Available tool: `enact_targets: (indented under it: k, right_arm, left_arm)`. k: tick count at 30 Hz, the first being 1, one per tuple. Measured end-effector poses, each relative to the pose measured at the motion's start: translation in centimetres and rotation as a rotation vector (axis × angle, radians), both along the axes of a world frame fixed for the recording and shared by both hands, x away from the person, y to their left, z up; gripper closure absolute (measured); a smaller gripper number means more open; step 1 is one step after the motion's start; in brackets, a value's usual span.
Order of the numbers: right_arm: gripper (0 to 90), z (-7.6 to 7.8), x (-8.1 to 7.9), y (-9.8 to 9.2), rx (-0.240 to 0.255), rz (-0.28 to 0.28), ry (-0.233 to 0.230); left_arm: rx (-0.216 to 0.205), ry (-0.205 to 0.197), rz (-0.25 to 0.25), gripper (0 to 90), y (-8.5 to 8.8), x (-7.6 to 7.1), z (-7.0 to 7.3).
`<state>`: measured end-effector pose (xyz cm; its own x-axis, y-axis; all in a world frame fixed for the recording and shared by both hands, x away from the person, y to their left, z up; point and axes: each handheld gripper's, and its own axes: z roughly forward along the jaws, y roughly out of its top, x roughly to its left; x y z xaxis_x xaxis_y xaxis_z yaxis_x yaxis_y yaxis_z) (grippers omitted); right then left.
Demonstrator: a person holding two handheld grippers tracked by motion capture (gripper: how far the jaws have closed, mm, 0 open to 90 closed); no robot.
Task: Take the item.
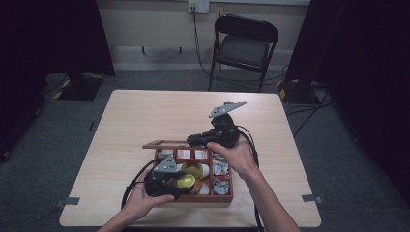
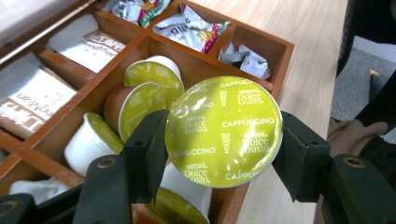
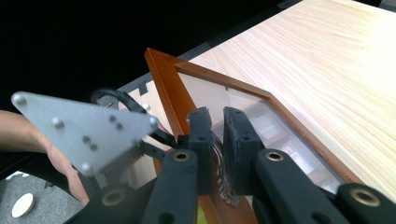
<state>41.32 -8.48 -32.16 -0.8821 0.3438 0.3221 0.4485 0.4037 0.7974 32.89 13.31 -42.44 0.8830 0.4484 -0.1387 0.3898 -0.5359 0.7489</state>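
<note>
A pale wooden table point(image 1: 145, 121) stands on grey carpet, dark curtains at both sides and a black folding chair point(image 1: 244, 46) beyond its far edge. Near the person's side sits a compartmented wooden box point(image 1: 225, 195) holding sachets and coffee pods.

The left gripper point(image 2: 224, 140) is clamped on a green-lidded pod point(image 2: 224, 133) by the rim, one jaw on each side, held just above the box's central compartment. Its own view reads "Cappuccino" and "Dolce Gusto" on the foil; three more pods point(image 2: 147, 91) lie tilted in the compartment below, another directly under the held one. Flat sachets point(image 2: 32, 105) fill the cells to the left, crumpled wrappers point(image 2: 189, 28) those at the far side.

The right gripper point(image 3: 217, 140) has its jaws nearly together on the edge of the box's glass-panelled lid point(image 3: 161, 79), which stands tilted up; glass and wooden frame pass between them. The left gripper's grey plate point(image 3: 88, 133) blocks the lower left of that view
</note>
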Motion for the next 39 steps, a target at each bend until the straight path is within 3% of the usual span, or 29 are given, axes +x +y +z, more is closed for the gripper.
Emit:
enact_targets:
  k: [9,12,14,24,39]
  right_arm:
    - [82.2,0.0,0.0,0.0,-0.001,0.000,-0.001]
    - [82.2,0.0,0.0,0.0,0.000,0.001,0.000]
    - [82.2,0.0,0.0,0.0,0.000,0.001,0.000]
    - [82.2,0.0,0.0,0.0,0.000,0.000,0.001]
    - [82.2,0.0,0.0,0.0,0.001,0.000,-0.004]
  left_arm:
    - [-0.017,-0.039,-0.012,40.2,0.5,-0.5,1.1]
    - [0.003,-0.039,-0.005,40.2,1.1,-0.8,1.2]
    - [0.008,-0.038,0.022,40.2,1.5,-0.9,1.1]
    - [-0.063,-0.039,0.083,40.2,4.7,-0.9,1.6]
    - [-0.083,-0.045,0.146,40.2,7.6,-0.2,2.0]
